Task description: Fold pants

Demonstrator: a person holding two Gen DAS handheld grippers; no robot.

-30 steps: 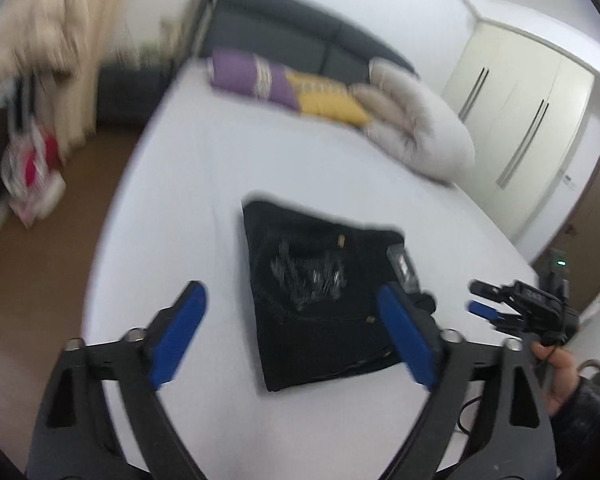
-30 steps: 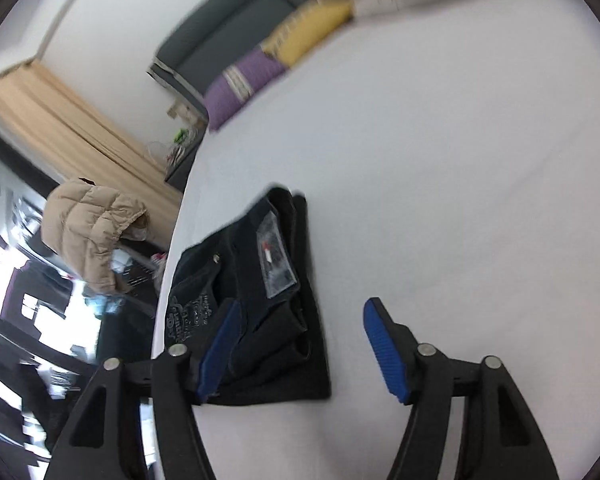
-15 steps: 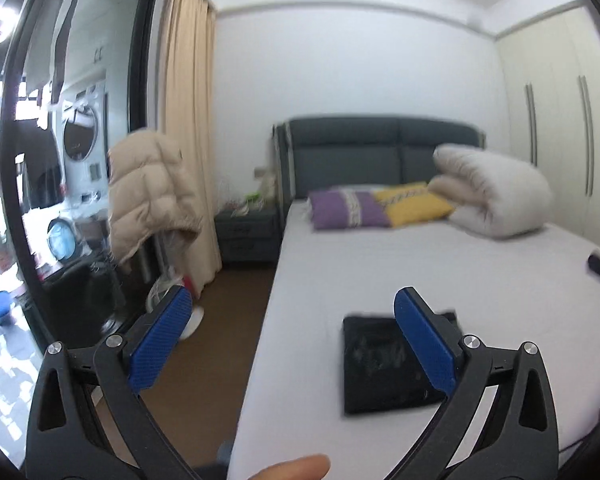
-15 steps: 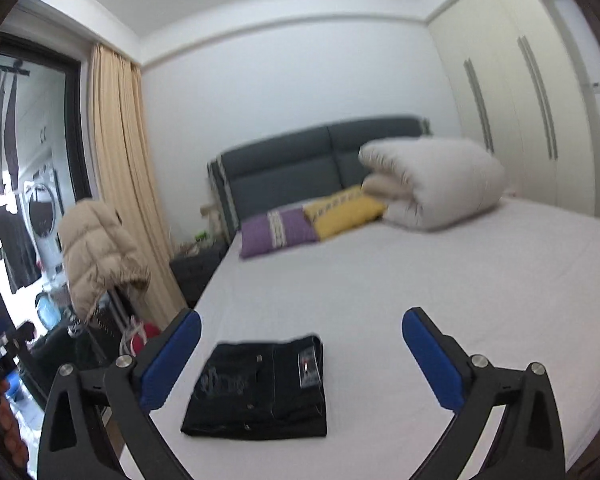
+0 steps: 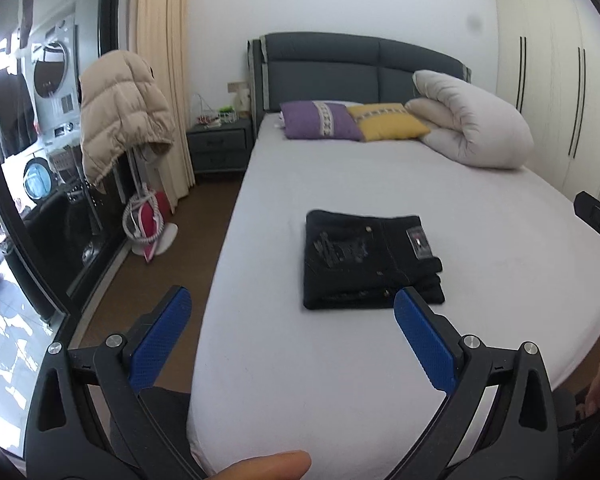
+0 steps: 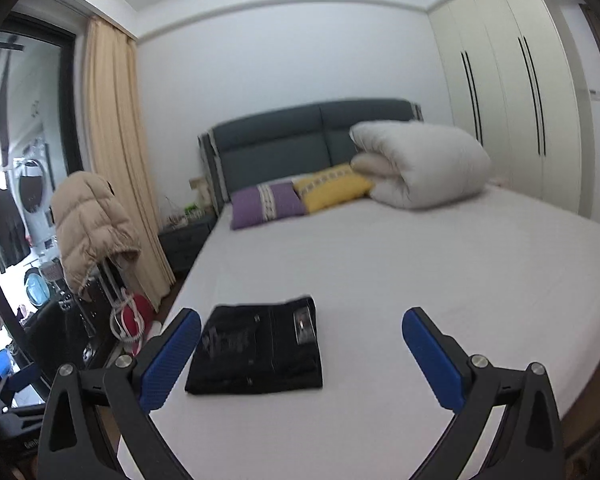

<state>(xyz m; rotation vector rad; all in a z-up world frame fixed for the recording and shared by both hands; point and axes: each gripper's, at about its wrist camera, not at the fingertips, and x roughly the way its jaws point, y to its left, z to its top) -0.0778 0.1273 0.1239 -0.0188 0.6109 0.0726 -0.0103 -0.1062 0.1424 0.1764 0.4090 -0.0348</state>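
The black pants [image 5: 370,258] lay folded into a compact rectangle on the white bed sheet [image 5: 340,176], near the bed's left edge, with a label patch facing up on the right-hand portion. In the left wrist view the left gripper [image 5: 292,336] stood with its jaws spread wide and nothing between the blue pads [image 5: 160,340]; the pants sat at 12 o'clock from it, apart from both pads. In the right wrist view the right gripper [image 6: 300,354] was likewise fully spread and empty, with the pants [image 6: 258,350] at roughly 11 o'clock, just beyond its left pad and not touched by it. At the headboard end of the bed were a purple pillow [image 5: 320,120], a yellow pillow [image 5: 388,122] and a rolled white duvet [image 5: 472,124]. A beige puffer jacket [image 5: 120,108] hung at 10 o'clock beside the curtain [image 5: 160,40]. A fingertip [image 5: 268,465] showed at 6 o'clock in the left wrist view.
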